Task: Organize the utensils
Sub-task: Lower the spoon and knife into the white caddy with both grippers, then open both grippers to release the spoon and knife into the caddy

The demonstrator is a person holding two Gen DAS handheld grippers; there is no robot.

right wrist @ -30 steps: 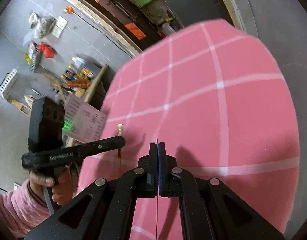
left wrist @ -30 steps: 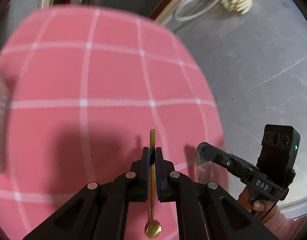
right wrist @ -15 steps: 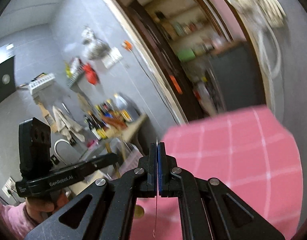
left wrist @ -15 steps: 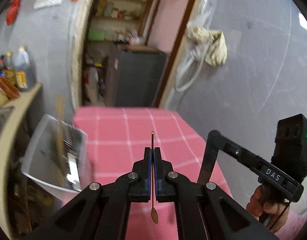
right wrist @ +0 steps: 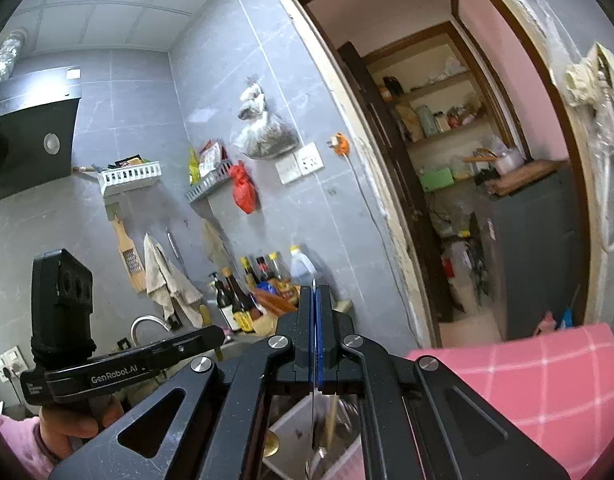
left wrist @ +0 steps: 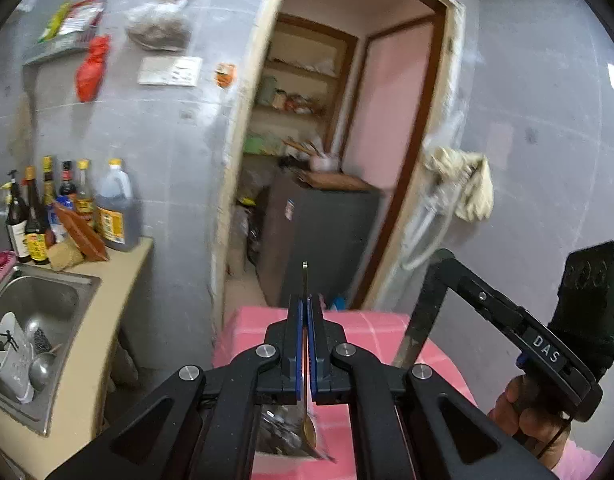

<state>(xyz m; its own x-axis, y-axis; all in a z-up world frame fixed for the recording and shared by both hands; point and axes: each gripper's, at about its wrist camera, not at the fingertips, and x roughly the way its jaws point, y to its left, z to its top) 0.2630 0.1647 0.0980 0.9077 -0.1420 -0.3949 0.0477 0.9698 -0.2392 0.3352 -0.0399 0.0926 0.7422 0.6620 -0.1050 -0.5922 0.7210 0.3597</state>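
A steel sink sits in the beige counter at left, a white cup lying inside it. Sauce bottles stand in a row against the grey tiled wall. A red bag and a grater hang on that wall. Through the doorway, a dark cabinet stands below cluttered shelves. A pale cloth hangs right of the door frame

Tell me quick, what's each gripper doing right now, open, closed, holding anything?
Left gripper: closed on a gold spoon, bowl end down.
Right gripper: closed on a thin silver utensil; which kind can't be told.
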